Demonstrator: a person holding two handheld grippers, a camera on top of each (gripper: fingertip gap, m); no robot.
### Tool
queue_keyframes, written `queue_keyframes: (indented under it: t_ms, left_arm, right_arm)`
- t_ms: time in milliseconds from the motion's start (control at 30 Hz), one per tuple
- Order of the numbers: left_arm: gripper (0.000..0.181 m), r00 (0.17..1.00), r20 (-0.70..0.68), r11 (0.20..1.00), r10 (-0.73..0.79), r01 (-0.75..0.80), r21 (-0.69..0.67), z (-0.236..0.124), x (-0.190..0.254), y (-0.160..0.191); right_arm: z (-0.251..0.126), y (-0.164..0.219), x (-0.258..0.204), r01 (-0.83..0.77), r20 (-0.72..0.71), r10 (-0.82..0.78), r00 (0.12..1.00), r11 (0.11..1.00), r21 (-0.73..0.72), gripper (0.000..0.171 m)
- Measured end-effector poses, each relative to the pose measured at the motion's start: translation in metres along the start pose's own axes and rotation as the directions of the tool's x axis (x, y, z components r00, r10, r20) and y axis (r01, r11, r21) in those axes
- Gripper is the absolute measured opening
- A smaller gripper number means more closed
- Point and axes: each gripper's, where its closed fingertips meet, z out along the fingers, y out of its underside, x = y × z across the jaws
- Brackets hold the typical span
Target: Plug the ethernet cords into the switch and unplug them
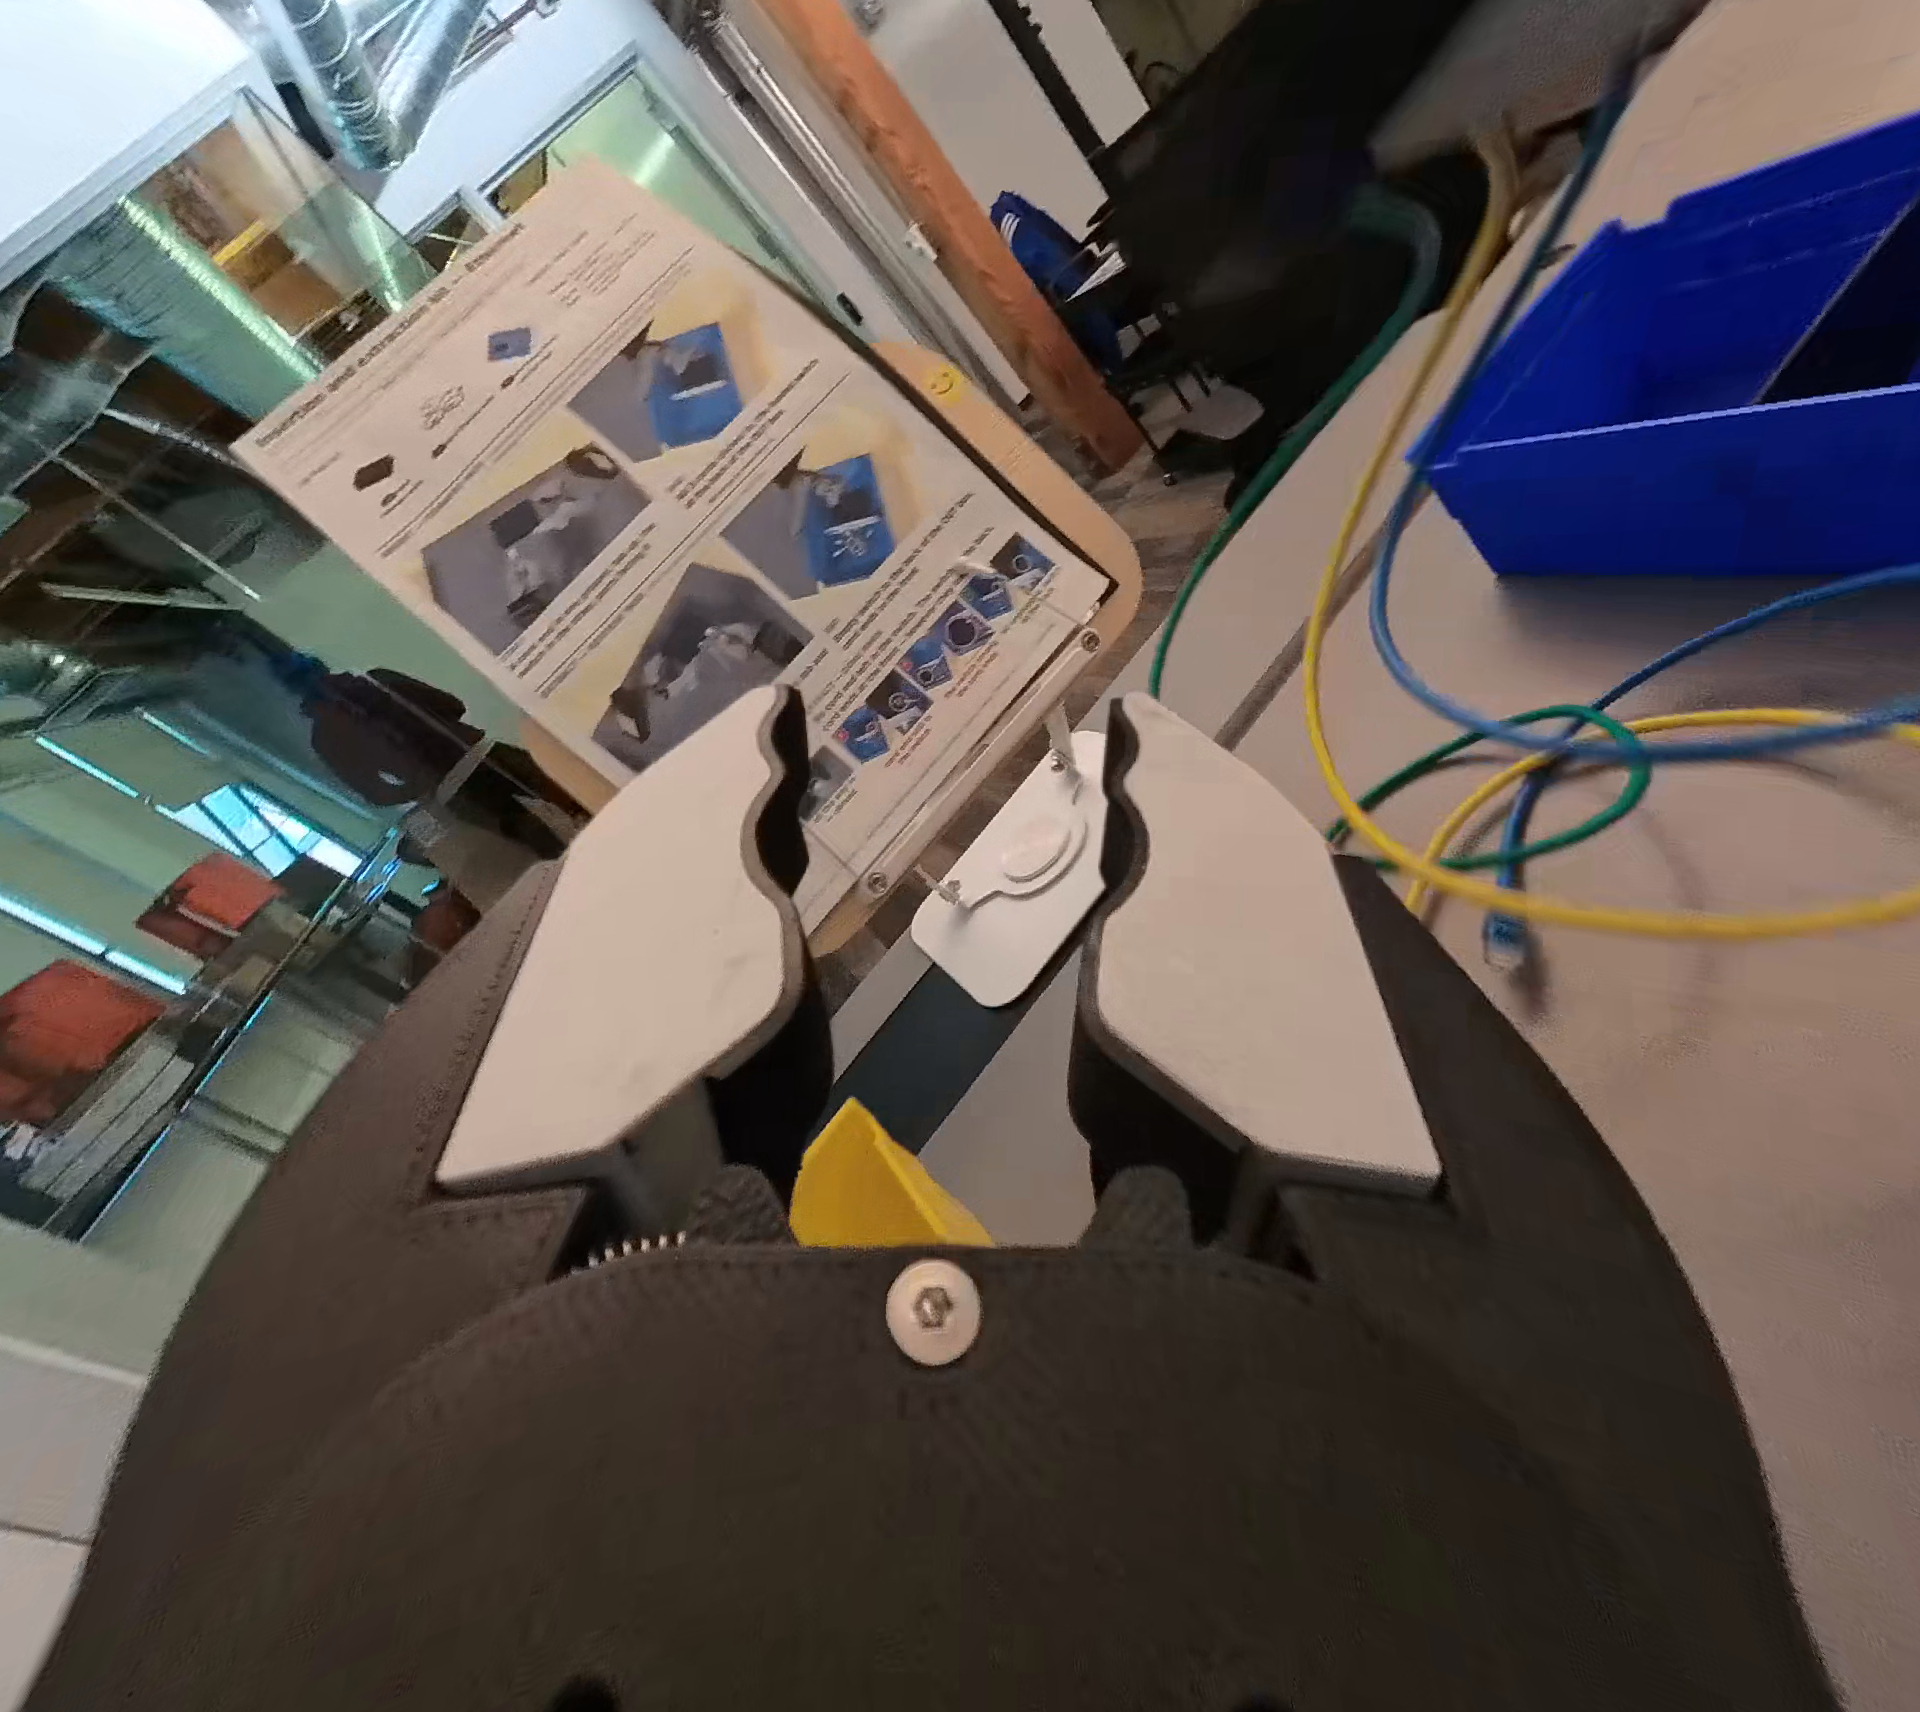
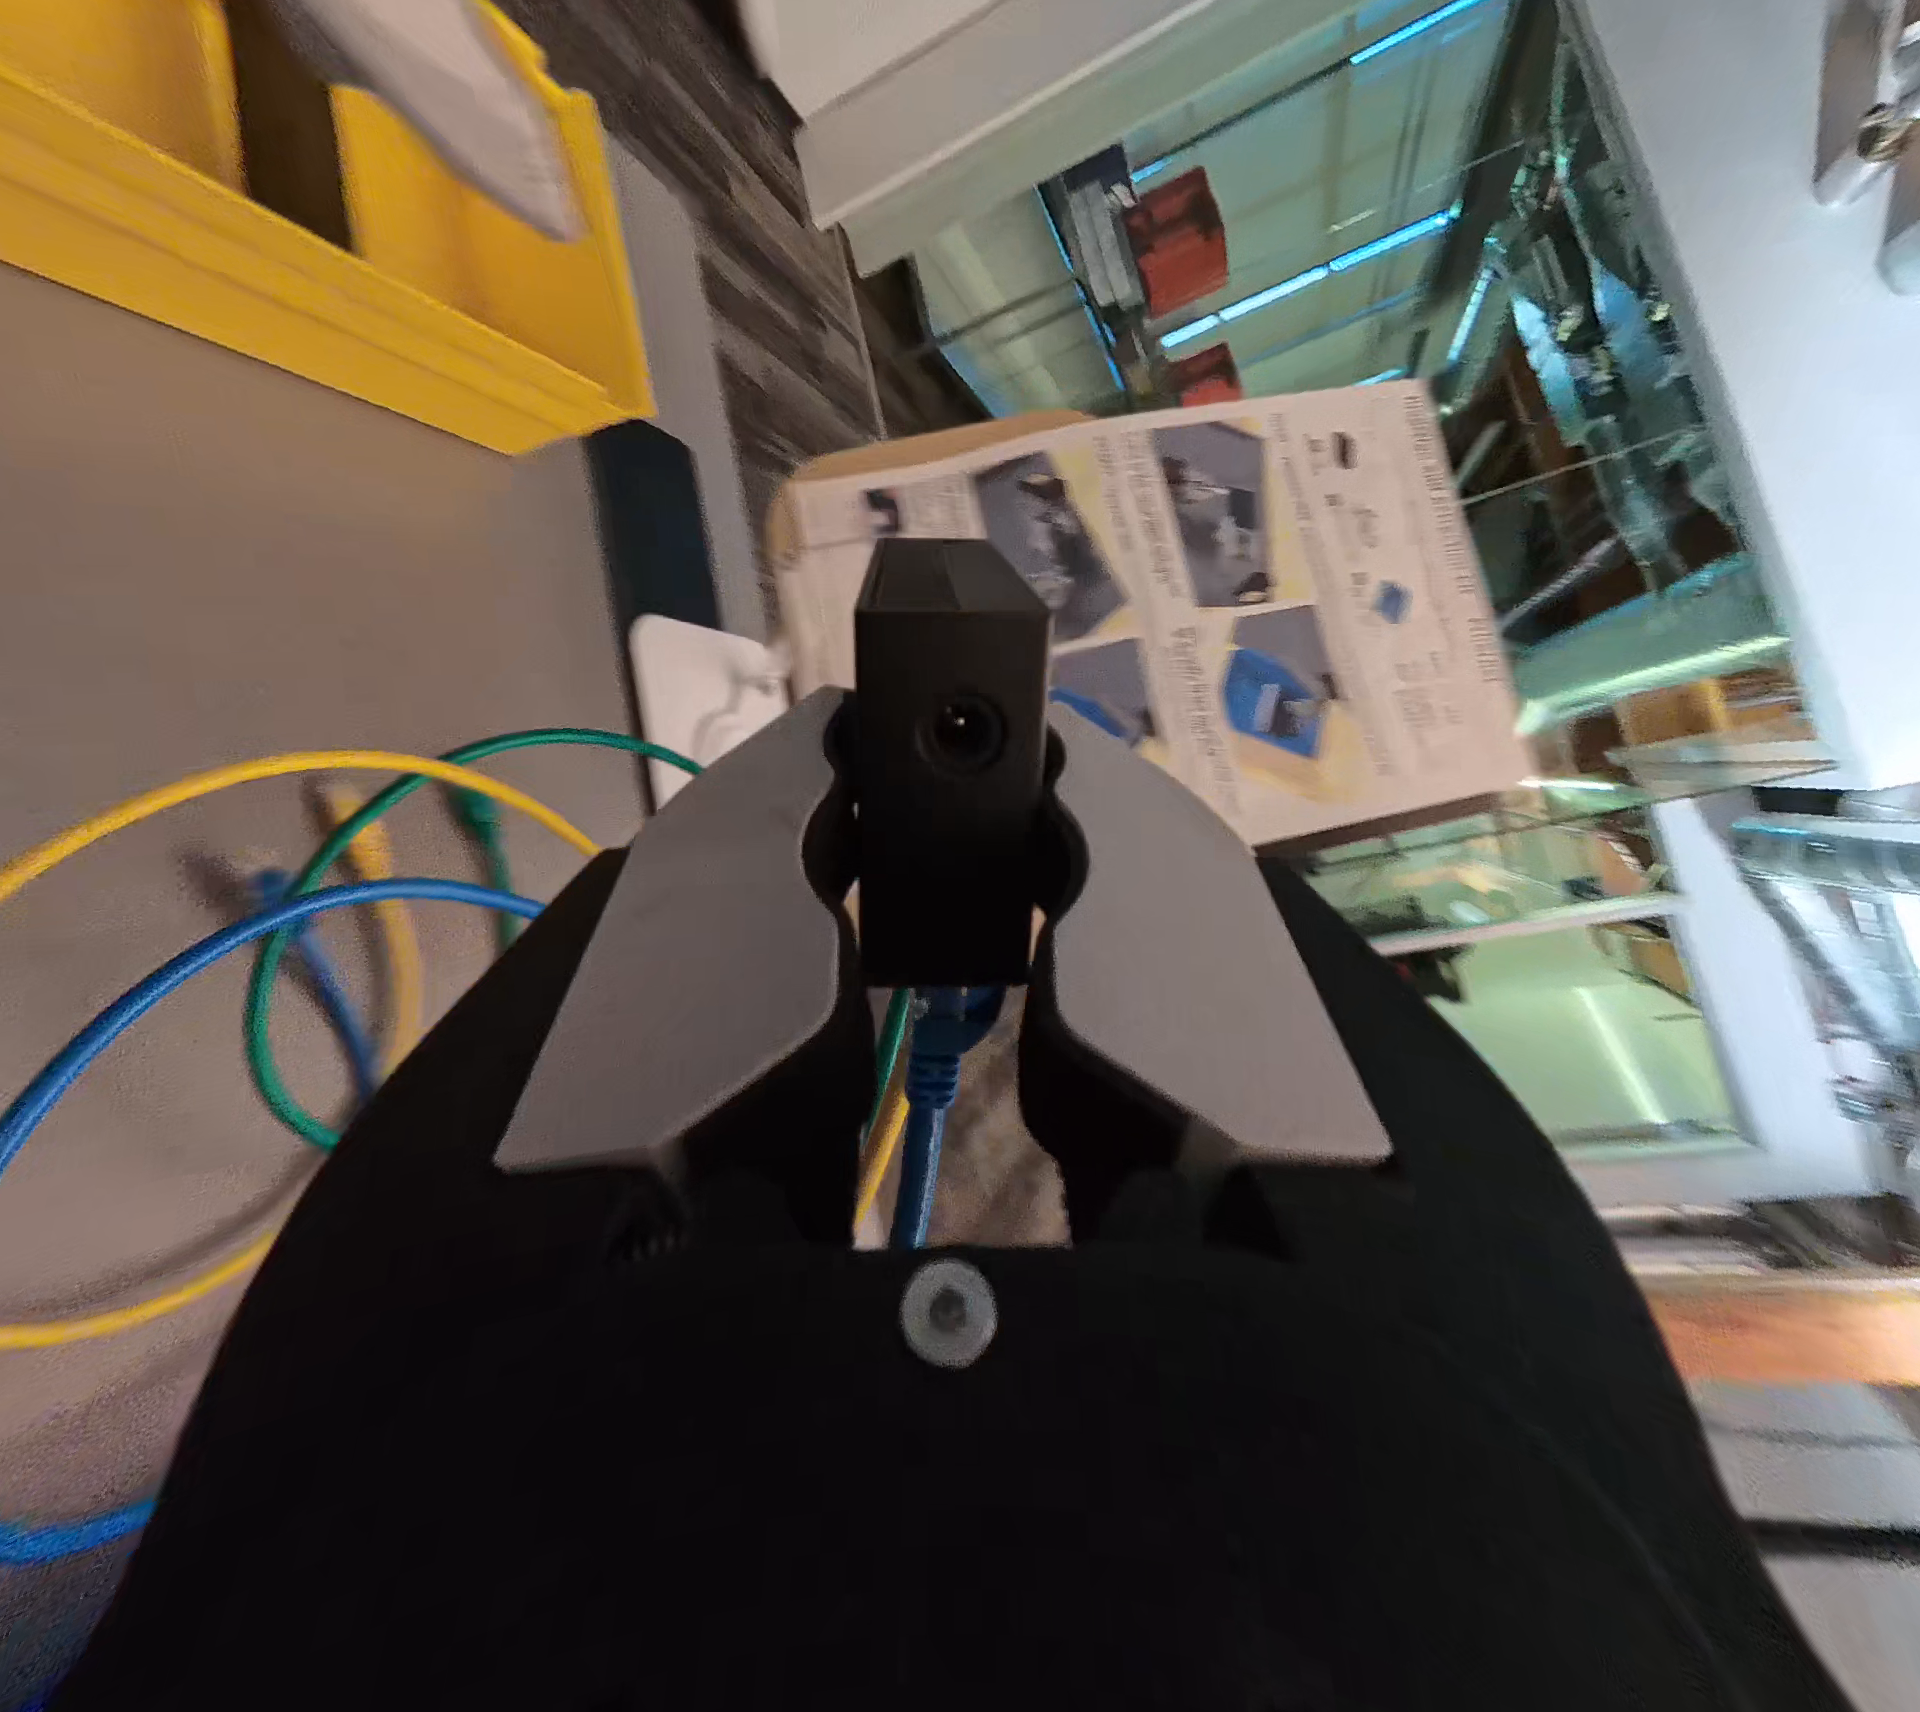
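Observation:
My right gripper [image 2: 948, 722] is shut on a small black switch [image 2: 951, 831] and holds it up off the table, round socket facing the camera. A blue ethernet cord [image 2: 930, 1101] reaches the switch's underside with its plug against it. Blue [image 2: 156, 976], yellow [image 2: 260, 769] and green [image 2: 270, 1070] cords loop on the grey table to the left. My left gripper [image 1: 954, 743] is open and empty above the table edge. To its right lie the yellow cord [image 1: 1662, 919], the green cord [image 1: 1621, 732] and a loose blue plug [image 1: 1501, 935].
A blue bin [image 1: 1704, 415] stands on the table at right. A yellow bin [image 2: 343, 280] sits at upper left in the right wrist view. An instruction sheet on a board [image 1: 675, 519] stands on a white base [image 1: 1023, 873] at the table edge. A blurred dark shape [image 1: 1538, 21] is where the cords lead. The gap from one gripper's tips to the other's is roughly 15 cm.

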Motion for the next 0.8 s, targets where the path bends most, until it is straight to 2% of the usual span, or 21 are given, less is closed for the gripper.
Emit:
queue_keyframes:
  t_ms: [233, 367, 567, 700, 800]
  left_arm:
    - [0.053, 0.999, 0.038, 0.994, 0.019, -0.015, -0.106, 0.005, -0.009, 0.018]
    - [0.051, 0.999, -0.011, 0.998, -0.045, 0.044, -0.048, 0.005, 0.000, 0.006]
    - [0.050, 0.998, -0.008, 0.997, -0.064, 0.063, -0.050, 0.006, -0.002, 0.006]
    - [0.049, 0.998, -0.005, 0.997, -0.063, 0.063, -0.051, 0.006, -0.001, 0.005]
    - [0.048, 0.998, -0.010, 0.997, -0.057, 0.056, -0.053, 0.007, 0.001, 0.005]
  right_arm:
    - [-0.024, -0.021, 0.153, 0.091, -0.148, -0.128, 0.981, 0.967, -0.237, 0.030]
    - [-0.045, -0.010, 0.211, 0.073, -0.184, -0.152, 0.971, 0.922, -0.379, 0.030]
    - [-0.062, 0.043, 0.235, 0.019, -0.157, -0.127, 0.979, 0.831, -0.557, 0.030]
    - [-0.063, 0.097, 0.230, -0.028, -0.133, -0.076, 0.988, 0.763, -0.646, 0.031]
    - [-0.062, 0.127, 0.218, -0.078, -0.124, -0.007, 0.992, 0.746, -0.662, 0.031]
